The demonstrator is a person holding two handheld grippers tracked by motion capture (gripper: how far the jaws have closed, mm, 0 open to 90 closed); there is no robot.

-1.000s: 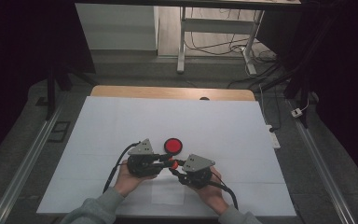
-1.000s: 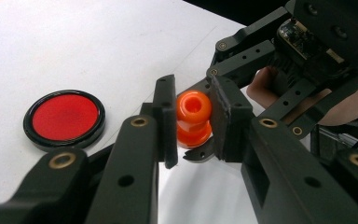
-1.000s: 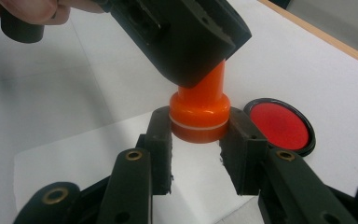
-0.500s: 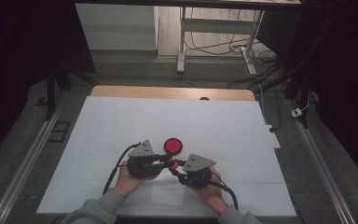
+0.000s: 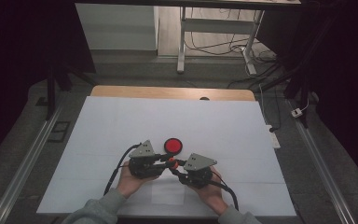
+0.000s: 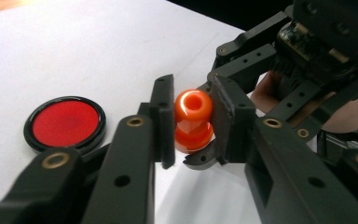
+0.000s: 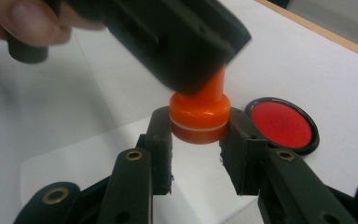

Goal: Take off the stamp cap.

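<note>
Orange spool-shaped piece [image 6: 193, 120], hollow-topped.

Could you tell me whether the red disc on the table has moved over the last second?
No. In the high view the red disc lies at the same spot on the white table, just beyond the two grippers.

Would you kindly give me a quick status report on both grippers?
Left gripper shut on small orange plastic stamp. Right gripper clamps its wide base, above white table. Round red-and-black lid lies beside, nothing obstructing.
</note>
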